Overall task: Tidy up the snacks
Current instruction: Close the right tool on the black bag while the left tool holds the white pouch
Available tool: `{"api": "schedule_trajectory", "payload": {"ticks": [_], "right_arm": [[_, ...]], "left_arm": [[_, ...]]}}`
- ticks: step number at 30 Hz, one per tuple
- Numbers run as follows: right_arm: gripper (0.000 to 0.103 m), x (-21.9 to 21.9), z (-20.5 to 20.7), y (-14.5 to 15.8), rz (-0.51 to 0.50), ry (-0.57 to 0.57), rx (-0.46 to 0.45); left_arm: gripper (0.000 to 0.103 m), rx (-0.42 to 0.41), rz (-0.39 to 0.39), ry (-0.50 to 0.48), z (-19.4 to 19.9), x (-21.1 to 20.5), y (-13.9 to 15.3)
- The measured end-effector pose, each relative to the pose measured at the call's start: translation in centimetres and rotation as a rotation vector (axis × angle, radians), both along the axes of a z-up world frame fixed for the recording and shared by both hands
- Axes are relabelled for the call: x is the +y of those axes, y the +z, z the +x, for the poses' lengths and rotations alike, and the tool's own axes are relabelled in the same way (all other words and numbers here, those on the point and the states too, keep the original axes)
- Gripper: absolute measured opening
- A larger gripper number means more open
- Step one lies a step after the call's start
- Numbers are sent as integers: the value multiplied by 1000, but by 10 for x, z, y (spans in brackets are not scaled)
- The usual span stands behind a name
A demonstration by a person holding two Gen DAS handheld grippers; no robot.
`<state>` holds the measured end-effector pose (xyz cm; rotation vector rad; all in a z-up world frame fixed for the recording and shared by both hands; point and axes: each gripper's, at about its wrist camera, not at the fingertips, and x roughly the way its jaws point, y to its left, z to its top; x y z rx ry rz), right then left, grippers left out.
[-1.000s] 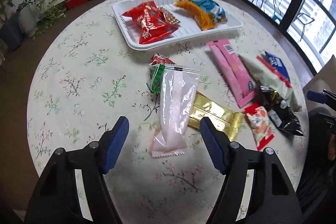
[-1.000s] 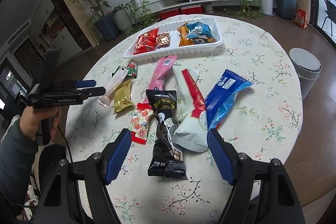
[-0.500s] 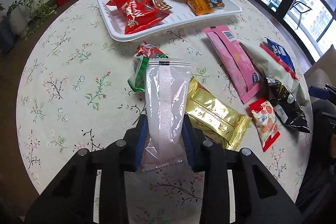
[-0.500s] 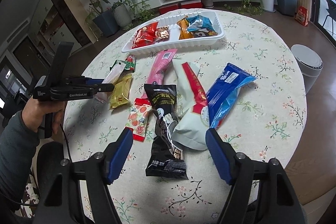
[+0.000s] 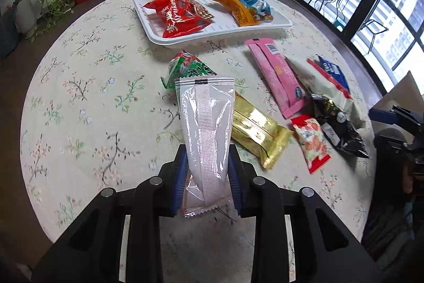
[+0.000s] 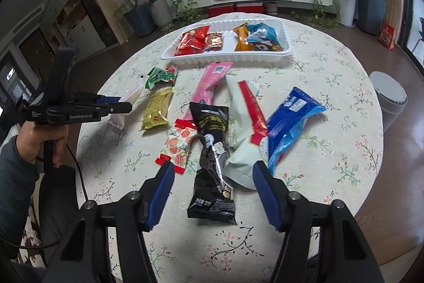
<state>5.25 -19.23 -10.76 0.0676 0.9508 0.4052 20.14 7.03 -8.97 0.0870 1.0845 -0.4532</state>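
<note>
L gripper (image 5: 206,177) clamped on the near end of the pale pink translucent packet (image 5: 205,129), blue pads pressing both sides; packet sticks out fwd, looks lifted off the tablecloth (image 5: 79,102), far end over the green wrapper (image 5: 185,68). R gripper (image 6: 213,188) wide open w/ nothing between its fingers, hovering above the black snack bag (image 6: 212,150) near the table edge. Just R of the pink packet lies the gold packet (image 5: 257,129), then the small red-white fruit candy pack (image 5: 311,143) beside the black bag. Next to the black bag: white bag w/ red stripe (image 6: 243,123) and blue bag (image 6: 288,123), the blue one partly overlapping the white one. Long pink packet (image 5: 277,76) lies farther out, pointing at the tray. Far side of table: white tray (image 5: 265,27) holding red bag (image 5: 177,13), small brown-gold wrapper (image 5: 200,9), orange packet (image 5: 238,9) and teal bag (image 5: 254,1). In the R wrist view the person's L hand (image 6: 42,134) holds the L gripper's handle at the table's left edge.
</note>
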Motion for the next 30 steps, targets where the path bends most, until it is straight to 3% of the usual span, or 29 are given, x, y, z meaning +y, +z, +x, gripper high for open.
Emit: {"api": "schedule_trajectory", "payload": {"ticks": [8, 12, 16, 24, 30], "right_arm": [[52, 29, 14, -8, -94, 87, 12], [46, 31, 18, -5, -87, 88, 31], [46, 43, 14, -4, -144, 135, 44], [46, 43, 23, -23, -203, 109, 108], [47, 53, 33, -37, -329, 97, 113]], "left_arm": [[27, -11, -78, 10, -53, -1, 9], [27, -8, -120, 43, -71, 4, 7], [27, 3, -152, 60, -82, 6, -1], [27, 2, -165, 62, -88, 4, -4], [27, 3, -176, 67, -93, 3, -6]]}}
